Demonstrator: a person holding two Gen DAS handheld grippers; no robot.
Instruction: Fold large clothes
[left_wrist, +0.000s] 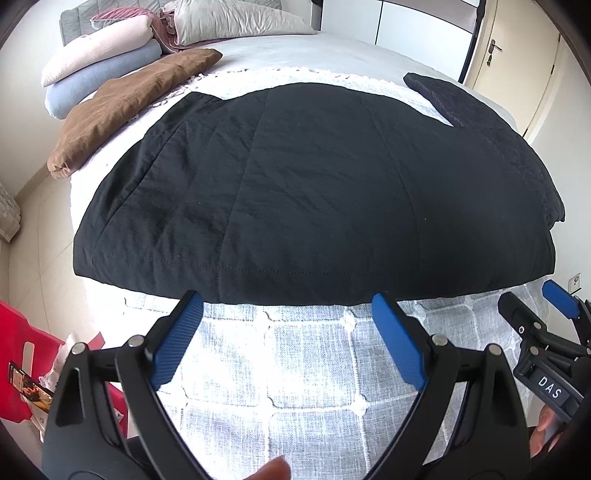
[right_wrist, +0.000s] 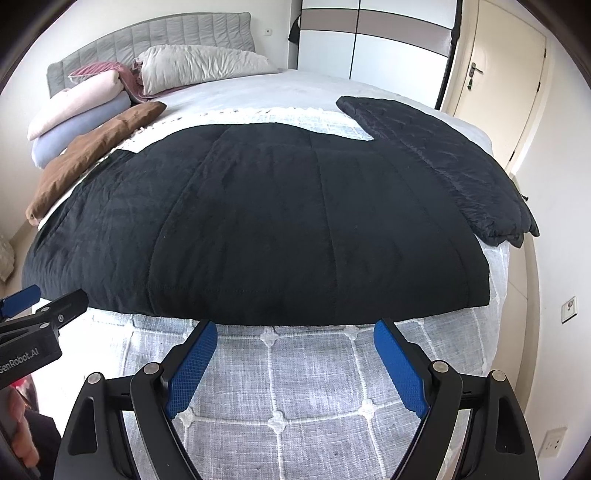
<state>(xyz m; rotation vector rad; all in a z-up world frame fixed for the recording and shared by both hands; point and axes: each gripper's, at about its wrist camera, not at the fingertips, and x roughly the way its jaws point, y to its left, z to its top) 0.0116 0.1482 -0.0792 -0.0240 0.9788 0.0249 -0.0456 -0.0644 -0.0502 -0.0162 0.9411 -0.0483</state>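
Observation:
A large black quilted garment lies spread flat on the bed, its hem toward me; it also shows in the right wrist view. One sleeve stretches out to the far right. My left gripper is open and empty, its blue fingertips just short of the hem. My right gripper is open and empty, also just short of the hem. The right gripper shows at the right edge of the left wrist view, and the left gripper at the left edge of the right wrist view.
A grey-white checked bedspread covers the bed. A brown folded cloth, stacked pink and blue bedding and pillows lie at the far left by the headboard. A door stands at the right. A red item sits lower left.

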